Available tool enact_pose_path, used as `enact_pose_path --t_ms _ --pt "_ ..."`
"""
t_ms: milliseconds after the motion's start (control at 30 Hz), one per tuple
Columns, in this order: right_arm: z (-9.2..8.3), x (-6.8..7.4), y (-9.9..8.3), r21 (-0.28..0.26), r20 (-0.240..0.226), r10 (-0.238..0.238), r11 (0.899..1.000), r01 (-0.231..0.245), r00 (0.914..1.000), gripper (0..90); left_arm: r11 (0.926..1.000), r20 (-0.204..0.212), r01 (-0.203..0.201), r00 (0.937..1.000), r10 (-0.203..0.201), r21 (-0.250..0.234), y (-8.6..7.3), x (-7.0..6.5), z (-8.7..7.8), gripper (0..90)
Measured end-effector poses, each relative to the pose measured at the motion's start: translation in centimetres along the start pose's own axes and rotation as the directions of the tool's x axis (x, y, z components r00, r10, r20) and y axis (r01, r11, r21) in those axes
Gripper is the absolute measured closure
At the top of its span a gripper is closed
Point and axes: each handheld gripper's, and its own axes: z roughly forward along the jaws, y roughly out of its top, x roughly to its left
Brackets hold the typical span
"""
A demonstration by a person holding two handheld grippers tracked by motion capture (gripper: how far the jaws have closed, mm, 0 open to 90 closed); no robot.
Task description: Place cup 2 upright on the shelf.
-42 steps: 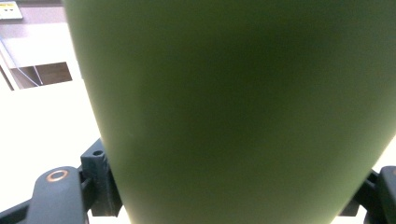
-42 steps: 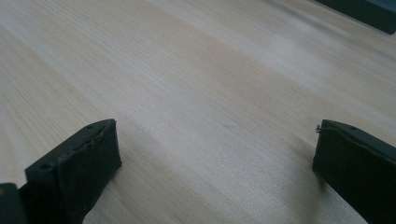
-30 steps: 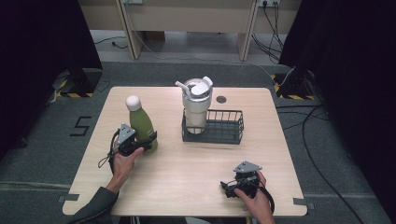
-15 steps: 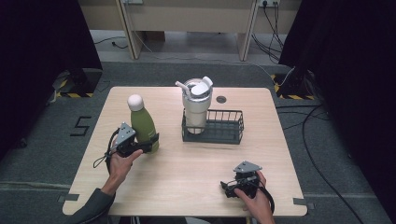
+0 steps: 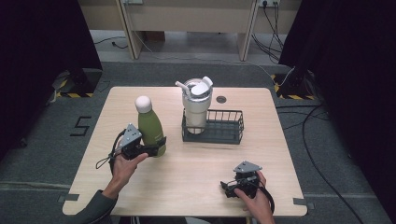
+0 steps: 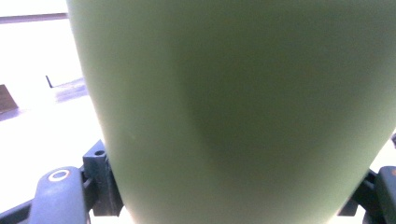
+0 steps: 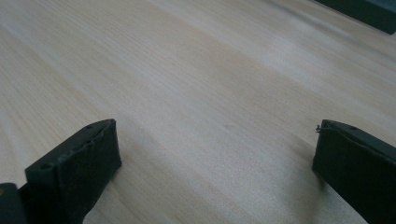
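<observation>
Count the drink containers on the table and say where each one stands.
2: the green bottle stands at the table's left, in the left claw; the white tumbler stands inside the wire basket.

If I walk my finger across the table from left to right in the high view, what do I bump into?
Left gripper → green bottle → tumbler → wire basket → right gripper, nearer the front edge.

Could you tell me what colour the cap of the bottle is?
White, on the olive-green bottle; its cap shows best in the high view.
</observation>
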Motion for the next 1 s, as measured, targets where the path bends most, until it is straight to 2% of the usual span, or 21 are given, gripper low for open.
enact_pose_path --t_ms 233,533,867,1000 --pt "0.0 0.0 0.0 0.0 0.0 0.0 1.0 0.0 1.0 0.9 0.9999 0.051 -0.015 0.9986 0.015 -0.004 0.9 -1.6 0.7 20.4" --pt "0.0 0.0 0.0 -0.001 0.0 -0.005 1.0 0.005 1.0 0.9 0.9999 0.091 -0.014 0.9958 0.014 -0.001 1.8 -2.9 1.8 20.3" --pt "0.0 0.0 0.0 -0.001 0.0 -0.005 1.0 0.005 1.0 0.9 0.9997 0.143 -0.021 0.9894 0.023 -0.011 3.3 -4.7 3.2 20.4" --pt "0.0 0.0 0.0 0.0 -0.001 -0.001 1.0 0.001 1.0 0.9 0.9991 0.162 -0.04 0.9859 0.042 -0.013 3.9 -5.6 3.9 20.4"
